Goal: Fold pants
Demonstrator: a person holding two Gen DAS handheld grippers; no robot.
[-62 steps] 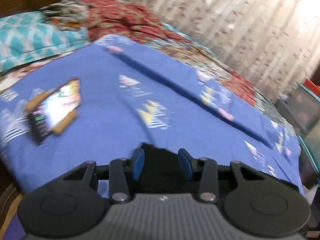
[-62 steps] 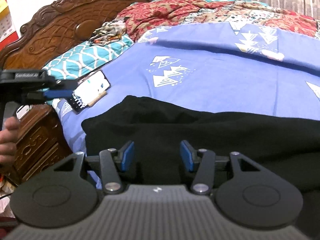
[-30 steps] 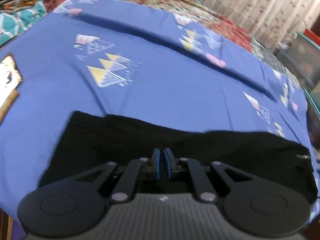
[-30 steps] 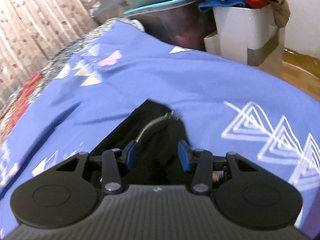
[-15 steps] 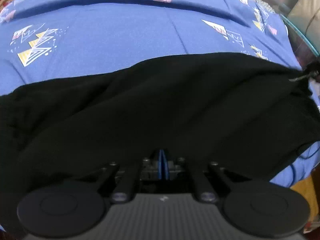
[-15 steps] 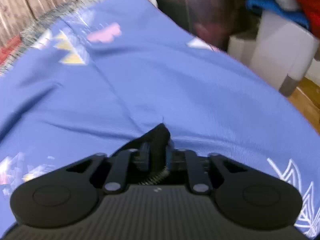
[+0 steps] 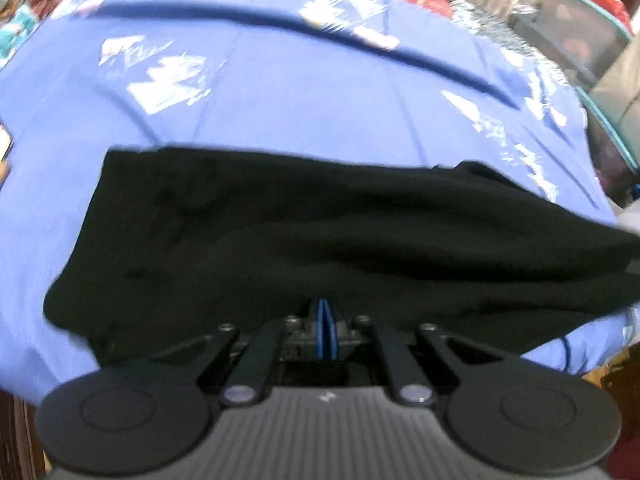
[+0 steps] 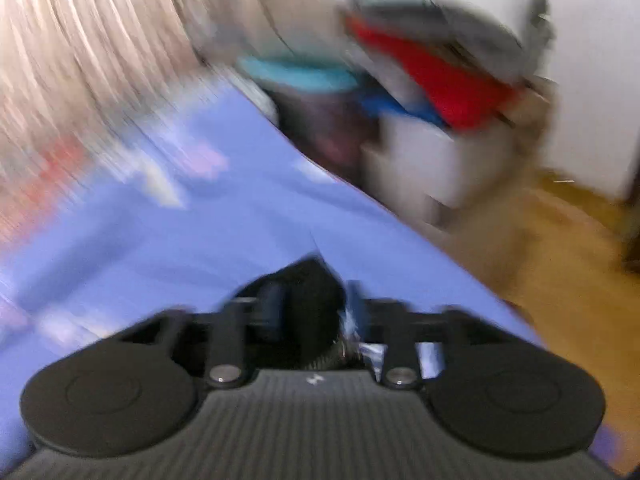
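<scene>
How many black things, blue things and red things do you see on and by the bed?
Black: 3, the pants, the left gripper and the right gripper.
Blue: 1, the bedsheet.
Red: 1, the cloth in the white bin.
Total: 5

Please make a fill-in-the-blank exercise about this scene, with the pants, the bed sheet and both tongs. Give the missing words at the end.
1. The pants lying across the bed are ______ in colour.
2. The sheet under them is ______ with triangle prints.
3. The left tongs have their blue pads pressed ______.
4. The right tongs have just been opening, and the pants' black cloth lies ______ their parted pads.

Missing words: black; blue; together; between
</scene>
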